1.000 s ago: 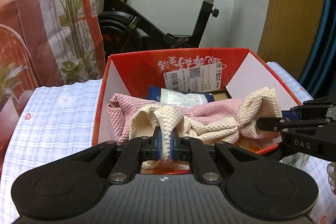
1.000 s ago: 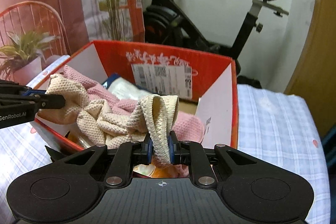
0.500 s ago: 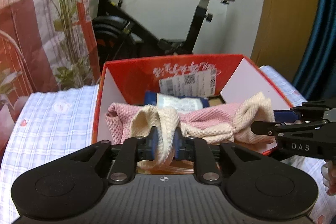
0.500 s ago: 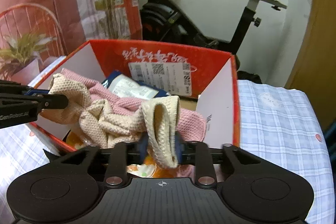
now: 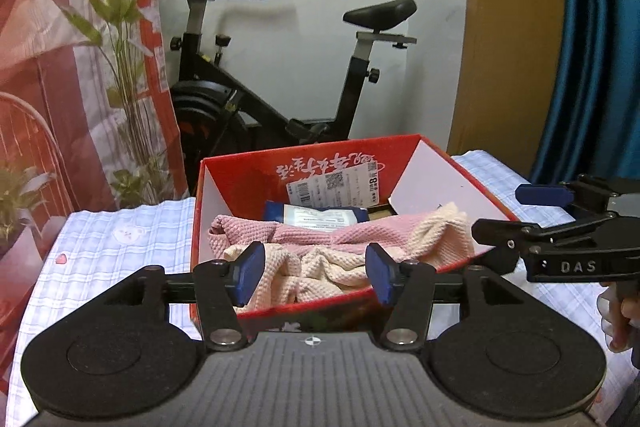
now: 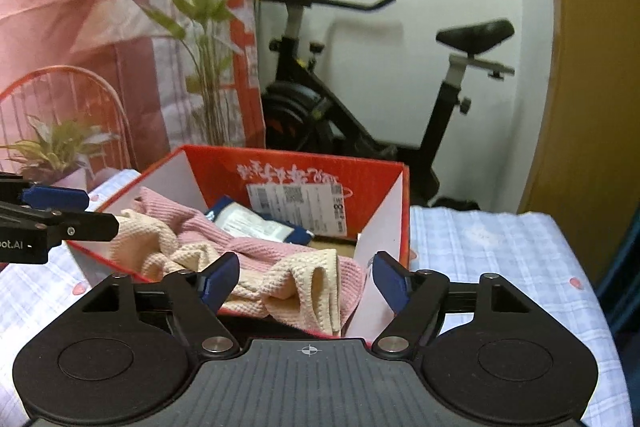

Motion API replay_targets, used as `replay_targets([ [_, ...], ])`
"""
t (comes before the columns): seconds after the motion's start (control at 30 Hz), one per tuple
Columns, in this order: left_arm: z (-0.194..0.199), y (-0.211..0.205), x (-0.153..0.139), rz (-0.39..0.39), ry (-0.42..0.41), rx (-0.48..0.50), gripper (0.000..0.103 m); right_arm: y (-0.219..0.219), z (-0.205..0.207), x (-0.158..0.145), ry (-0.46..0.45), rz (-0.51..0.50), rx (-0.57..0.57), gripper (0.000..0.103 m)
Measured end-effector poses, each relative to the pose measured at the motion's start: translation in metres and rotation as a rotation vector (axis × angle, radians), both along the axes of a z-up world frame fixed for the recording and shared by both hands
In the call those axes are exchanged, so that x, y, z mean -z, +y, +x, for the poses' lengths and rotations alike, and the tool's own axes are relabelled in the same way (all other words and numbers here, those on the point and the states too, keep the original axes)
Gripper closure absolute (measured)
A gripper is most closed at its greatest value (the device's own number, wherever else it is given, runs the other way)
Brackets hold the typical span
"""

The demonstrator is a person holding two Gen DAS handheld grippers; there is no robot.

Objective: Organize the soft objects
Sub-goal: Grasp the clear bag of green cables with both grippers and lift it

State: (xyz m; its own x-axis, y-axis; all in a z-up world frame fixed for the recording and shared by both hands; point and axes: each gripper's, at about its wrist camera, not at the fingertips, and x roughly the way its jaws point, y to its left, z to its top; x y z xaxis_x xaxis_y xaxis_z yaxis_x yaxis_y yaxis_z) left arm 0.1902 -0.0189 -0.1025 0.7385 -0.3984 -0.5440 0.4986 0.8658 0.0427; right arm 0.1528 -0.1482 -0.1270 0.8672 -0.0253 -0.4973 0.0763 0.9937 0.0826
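A red cardboard box (image 5: 312, 147) (image 6: 296, 153) stands on the checked cloth. Inside it a cream waffle towel (image 5: 440, 231) (image 6: 312, 279) lies crumpled over a pink towel (image 5: 320, 233) (image 6: 256, 247), and behind them sits a blue-and-white packet (image 5: 316, 215) (image 6: 256, 223). My left gripper (image 5: 314, 275) (image 6: 100, 213) hovers at the box's near left edge, its jaws opening; the cream towel lies beyond them, untouched by the pads. At the near right corner my right gripper (image 6: 305, 281) (image 5: 500, 211) has its jaws opening too, with a cream fold lying loose between them.
A black exercise bike (image 5: 280, 99) stands behind the box by the white wall. A tall plant (image 5: 128, 67) and a red-and-white drape are at the left, a wooden door (image 5: 508, 47) and a blue curtain at the right. A hand (image 5: 618, 311) holds the right gripper.
Both grippers were shut on folds of the cream towel; now both have let go, spread their jaws and drawn back and up. The towel has sunk into the box.
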Motion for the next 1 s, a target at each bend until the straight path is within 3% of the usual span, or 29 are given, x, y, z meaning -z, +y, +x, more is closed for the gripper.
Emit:
replay_targets([
  [0.17, -0.021, 0.005, 0.0, -0.019, -0.033, 0.0, 0.039, 0.005, -0.033, 0.003, -0.072, -0.042, -0.026, 0.015],
  [0.27, -0.03, 0.004, 0.006, -0.044, -0.02, 0.002, 0.039, 0.004, -0.05, 0.008, -0.088, -0.039, -0.022, 0.013],
  [0.73, -0.046, -0.009, 0.056, -0.109, 0.106, 0.025, 0.04, -0.007, -0.087, 0.059, -0.006, -0.015, -0.029, 0.014],
  [1.0, -0.05, -0.016, 0.071, -0.146, 0.141, 0.028, 0.04, -0.016, -0.097, 0.083, 0.001, 0.039, -0.035, 0.023],
])
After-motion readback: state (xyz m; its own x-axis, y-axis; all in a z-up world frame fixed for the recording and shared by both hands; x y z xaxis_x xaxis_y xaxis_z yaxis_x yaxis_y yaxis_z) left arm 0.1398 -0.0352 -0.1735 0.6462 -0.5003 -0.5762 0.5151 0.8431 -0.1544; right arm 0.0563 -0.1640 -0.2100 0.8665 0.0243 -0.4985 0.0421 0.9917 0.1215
